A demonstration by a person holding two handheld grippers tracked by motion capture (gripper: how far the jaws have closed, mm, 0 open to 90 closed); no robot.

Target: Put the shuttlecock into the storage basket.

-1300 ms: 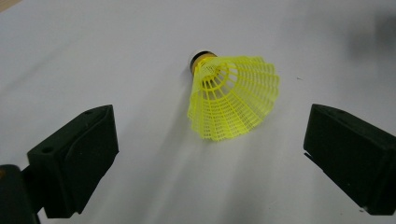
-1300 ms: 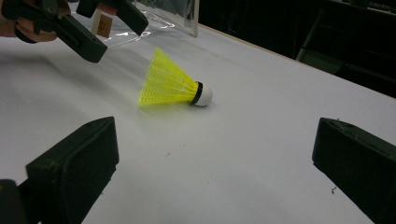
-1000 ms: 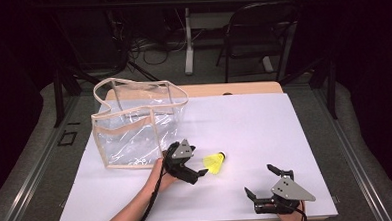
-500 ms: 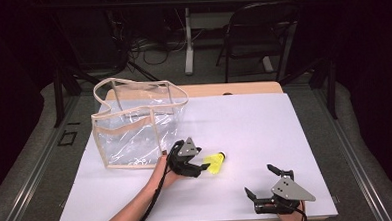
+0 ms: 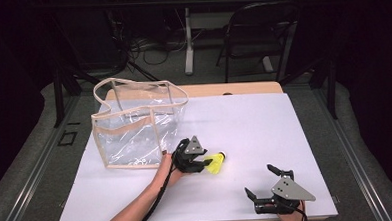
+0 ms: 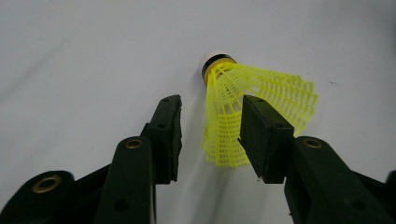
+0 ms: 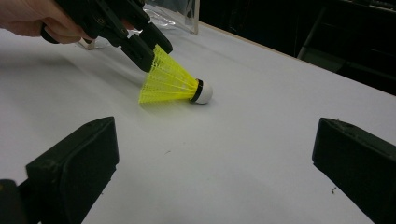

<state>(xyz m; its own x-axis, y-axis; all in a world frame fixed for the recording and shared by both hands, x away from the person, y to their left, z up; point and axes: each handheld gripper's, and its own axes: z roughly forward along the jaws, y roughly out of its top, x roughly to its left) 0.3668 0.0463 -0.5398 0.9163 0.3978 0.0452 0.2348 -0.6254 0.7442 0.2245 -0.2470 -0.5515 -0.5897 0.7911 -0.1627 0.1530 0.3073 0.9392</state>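
- Your left tool [image 6: 210, 119] has its jaws apart around the skirt of the yellow shuttlecock [image 6: 254, 109], which lies on the white table [image 5: 265, 132].
- Your right tool [image 5: 261, 182] rests wide open, holding nothing.

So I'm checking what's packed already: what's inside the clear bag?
Through the clear bag only the white table shows; it looks empty. The shuttlecock lies outside, at the left gripper. The bag's far bottom corners are blurred by glare.

A lab or recording workspace: a white-covered wooden tabletop [image 5: 264, 122] stands amid dark surroundings, with tangled black floor cables [image 5: 146, 47] and a black metal chair [image 5: 255, 33] behind.
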